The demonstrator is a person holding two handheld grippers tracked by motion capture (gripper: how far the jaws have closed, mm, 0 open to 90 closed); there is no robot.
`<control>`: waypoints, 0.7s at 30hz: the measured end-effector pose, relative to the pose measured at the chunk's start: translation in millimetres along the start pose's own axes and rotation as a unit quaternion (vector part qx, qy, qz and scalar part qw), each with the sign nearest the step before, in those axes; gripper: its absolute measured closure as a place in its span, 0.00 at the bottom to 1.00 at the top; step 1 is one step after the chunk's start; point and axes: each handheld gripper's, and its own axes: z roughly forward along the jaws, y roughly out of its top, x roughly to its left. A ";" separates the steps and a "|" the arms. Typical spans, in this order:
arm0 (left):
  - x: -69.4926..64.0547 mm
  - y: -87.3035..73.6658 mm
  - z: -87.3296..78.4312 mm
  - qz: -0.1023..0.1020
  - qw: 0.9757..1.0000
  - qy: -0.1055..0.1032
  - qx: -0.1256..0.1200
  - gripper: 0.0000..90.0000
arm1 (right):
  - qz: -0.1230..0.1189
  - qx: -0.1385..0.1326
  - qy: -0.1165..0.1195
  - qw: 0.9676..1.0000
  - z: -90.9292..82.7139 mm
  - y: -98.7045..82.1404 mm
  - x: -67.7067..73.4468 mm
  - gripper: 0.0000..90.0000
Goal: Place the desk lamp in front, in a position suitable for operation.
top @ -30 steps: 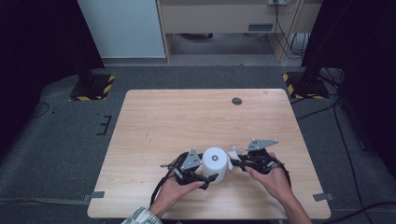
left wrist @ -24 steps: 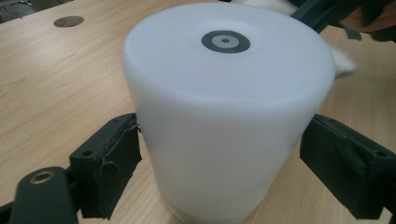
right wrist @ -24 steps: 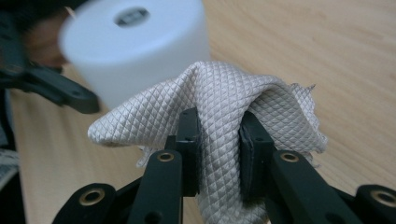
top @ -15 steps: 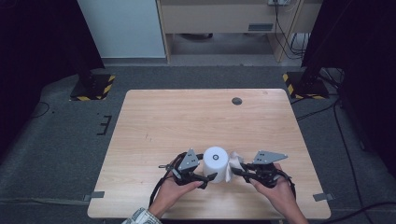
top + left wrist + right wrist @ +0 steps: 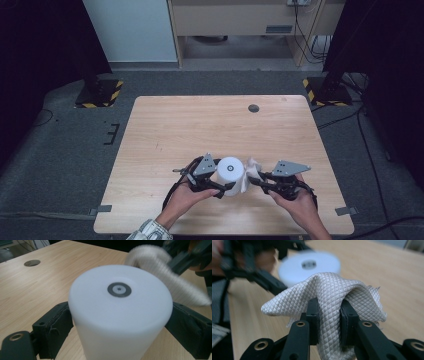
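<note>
A white cylinder (image 5: 231, 171) with a small metal eyelet in its top stands upright near the table's front edge. My left gripper (image 5: 228, 183) holds it from the left, a pad on each side of it (image 5: 120, 322); the jaws have just been opening a little, and the pads still touch the cylinder. My right gripper (image 5: 252, 179) comes in from the right and is shut on a white quilted cloth (image 5: 324, 290). The cloth (image 5: 248, 175) rests against the cylinder's right side. In the right gripper view the cylinder (image 5: 309, 265) is blurred behind the cloth.
The light wooden table (image 5: 200, 125) has a round dark cable hole (image 5: 253, 108) at its far right. Black stands with yellow-striped feet (image 5: 100, 95) sit on the grey floor off the table's far corners. A cabinet stands farther back.
The right hand with the cloth has shifted a little to the right and toward the near edge. The left gripper and the cylinder have stayed where they were.
</note>
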 end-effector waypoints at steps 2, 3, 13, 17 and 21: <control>1.6 3.4 2.9 0.006 1.000 -0.007 0.003 0.09 | -0.004 -0.019 0.003 1.000 -4.0 3.8 -0.3 0.81; 2.2 4.5 5.8 0.007 1.000 -0.012 0.004 0.09 | -0.006 -0.015 0.003 1.000 -2.0 3.5 -0.1 0.81; 3.7 2.9 3.2 0.002 1.000 -0.001 0.006 0.09 | -0.018 0.083 0.004 0.996 30.2 -14.2 6.7 0.81; 4.8 2.6 2.3 0.000 1.000 0.000 0.007 0.09 | -0.028 0.115 0.000 0.993 40.3 -18.6 9.1 0.81; 5.3 2.4 2.2 0.000 1.000 -0.002 0.007 0.09 | -0.026 0.115 -0.017 0.993 40.8 -17.7 3.3 0.81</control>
